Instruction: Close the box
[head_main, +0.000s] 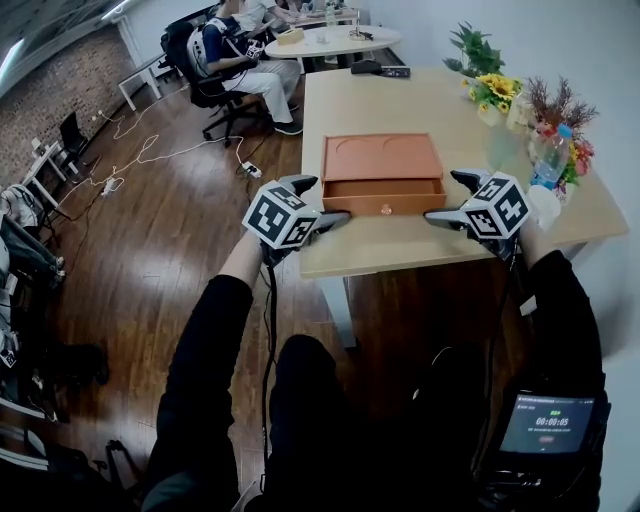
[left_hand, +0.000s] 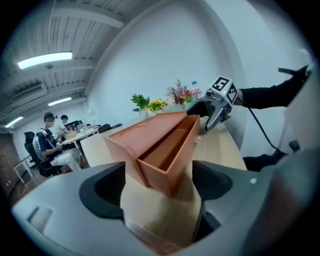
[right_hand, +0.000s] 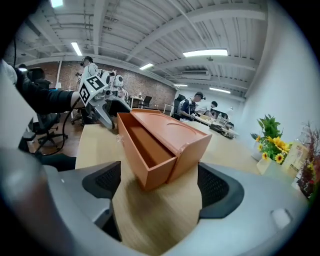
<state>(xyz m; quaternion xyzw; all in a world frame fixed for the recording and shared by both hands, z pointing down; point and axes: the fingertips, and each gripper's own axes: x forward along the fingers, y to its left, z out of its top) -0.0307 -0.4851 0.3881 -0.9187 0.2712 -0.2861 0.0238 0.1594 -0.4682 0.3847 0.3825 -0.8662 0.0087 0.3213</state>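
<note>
An orange box lies on the light wooden table, near its front edge. Its drawer is pulled out toward me, with a small knob on the front. My left gripper stands open just off the drawer's left front corner, and nothing is between its fingers. My right gripper stands open off the right front corner, also empty. In the left gripper view the box lies just ahead of the open gripper. In the right gripper view the box sits ahead of the open gripper.
Potted flowers, a green plant and a water bottle stand along the table's right side. A dark object lies at the far end. A person sits at a round table beyond. Cables run across the wooden floor.
</note>
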